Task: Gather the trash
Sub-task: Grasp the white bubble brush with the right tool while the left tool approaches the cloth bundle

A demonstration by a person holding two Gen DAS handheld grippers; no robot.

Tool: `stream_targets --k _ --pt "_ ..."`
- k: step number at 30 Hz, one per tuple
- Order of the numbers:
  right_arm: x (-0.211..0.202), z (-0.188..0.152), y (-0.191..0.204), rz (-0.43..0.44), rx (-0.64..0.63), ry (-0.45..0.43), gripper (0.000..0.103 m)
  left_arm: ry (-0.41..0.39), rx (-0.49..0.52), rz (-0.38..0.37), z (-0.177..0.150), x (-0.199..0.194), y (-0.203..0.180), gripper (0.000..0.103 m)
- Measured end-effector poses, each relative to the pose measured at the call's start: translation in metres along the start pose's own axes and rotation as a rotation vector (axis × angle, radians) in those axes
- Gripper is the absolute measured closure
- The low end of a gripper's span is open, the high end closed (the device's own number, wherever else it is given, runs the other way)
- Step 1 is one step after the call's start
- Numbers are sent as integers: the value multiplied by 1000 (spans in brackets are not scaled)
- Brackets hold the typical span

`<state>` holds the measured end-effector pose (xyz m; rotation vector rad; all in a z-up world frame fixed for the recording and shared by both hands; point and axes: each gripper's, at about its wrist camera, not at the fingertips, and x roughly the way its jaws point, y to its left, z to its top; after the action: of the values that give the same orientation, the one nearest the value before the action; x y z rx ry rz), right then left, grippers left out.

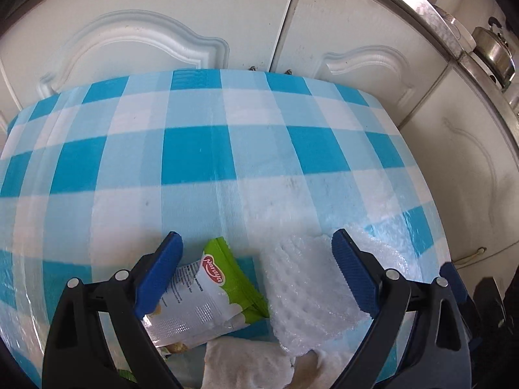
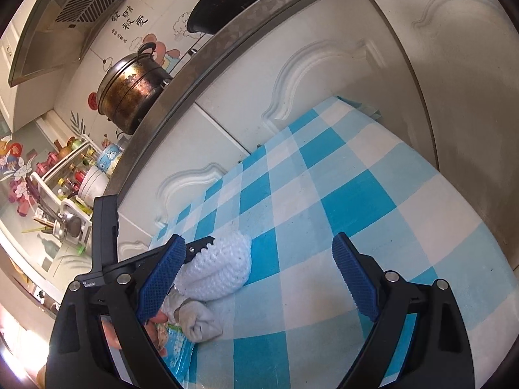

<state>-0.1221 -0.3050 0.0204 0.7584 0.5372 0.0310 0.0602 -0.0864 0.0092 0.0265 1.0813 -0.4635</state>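
Left wrist view: my left tool (image 1: pixel 256 259) hangs spread over the green-and-white foil snack wrapper (image 1: pixel 207 295) and white foam fruit net (image 1: pixel 308 288) near the checked counter's (image 1: pixel 194 149) near edge. Both look light and crushable; I'd pinch the wrapper's crinkled middle. My right tool (image 2: pixel 259 259) is spread too.

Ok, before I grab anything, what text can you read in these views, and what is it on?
"Naraya": red logo on the green and white snack packet.
Fine print on that packet: too small to read.
Chinese characters on the wall sticker: too blurred to read reliably.
Blue packet: print unreadable.
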Motion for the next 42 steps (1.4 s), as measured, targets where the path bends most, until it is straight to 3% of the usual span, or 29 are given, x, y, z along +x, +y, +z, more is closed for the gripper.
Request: stream_targets --k 7,10,13,17,24,28,36,39,42 --pt "10 -10 10 24 -39 76 12 -28 -31 -34 -48 -33 5 9" --pt "13 -14 12 31 -50 103 12 -91 -59 -64 -58 -55 12 9" --pt "15 -19 17 51 -70 130 12 -161 -67 -56 -73 -90 19 9" --pt "22 -24 28 58 -118 169 12 -220 -91 9 -98 -131 32 9" --pt "31 -36 48 50 -225 213 11 -103 -232 57 -159 -129 52 9" --pt "39 -40 49 77 -211 255 11 -78 -305 53 -167 -119 57 9" --pt "44 -45 59 104 -248 288 10 -65 -279 67 -163 -110 46 9" --pt "46 -46 61 110 -257 301 10 -103 -235 93 -164 -119 38 9" --pt "44 -46 64 150 -261 299 11 -119 -171 72 -162 -124 26 9"
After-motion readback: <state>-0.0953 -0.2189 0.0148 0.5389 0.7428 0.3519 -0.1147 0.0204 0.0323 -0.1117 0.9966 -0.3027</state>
